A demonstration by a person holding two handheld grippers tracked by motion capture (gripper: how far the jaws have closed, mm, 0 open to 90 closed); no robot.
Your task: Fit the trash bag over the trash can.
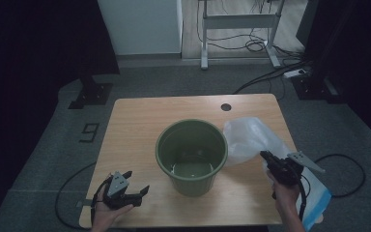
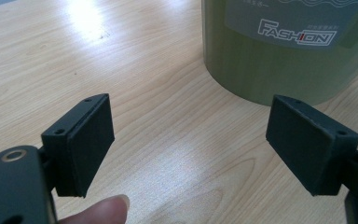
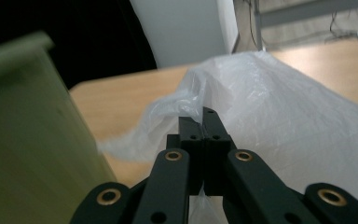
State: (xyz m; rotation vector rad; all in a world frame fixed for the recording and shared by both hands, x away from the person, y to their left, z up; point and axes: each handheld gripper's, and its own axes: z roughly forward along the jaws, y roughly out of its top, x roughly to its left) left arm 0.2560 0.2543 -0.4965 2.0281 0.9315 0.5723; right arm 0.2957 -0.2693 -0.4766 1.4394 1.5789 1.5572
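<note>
At the lower left of the high view, the left gripper is resting low on the bench with its fingers spread wide and gripping nothing. In the left gripper view the bin's green wall is filling the upper right, just beyond the right finger; a careless push forward would probably nudge or tip it.

In the middle of the high view the bin is standing upright and looks empty.

At the right, the right gripper is pinching a fold of the bag, fingers closed tight on the thin plastic. The bag is lying slack on the bench, touching the bin's right side. The film looks slippery and flimsy, so a quick pull could slide it out of the fingers or tear it. Held at one point alone, its mouth may be staying collapsed, and dragging it over the rim could catch and topple the light bin.
</note>
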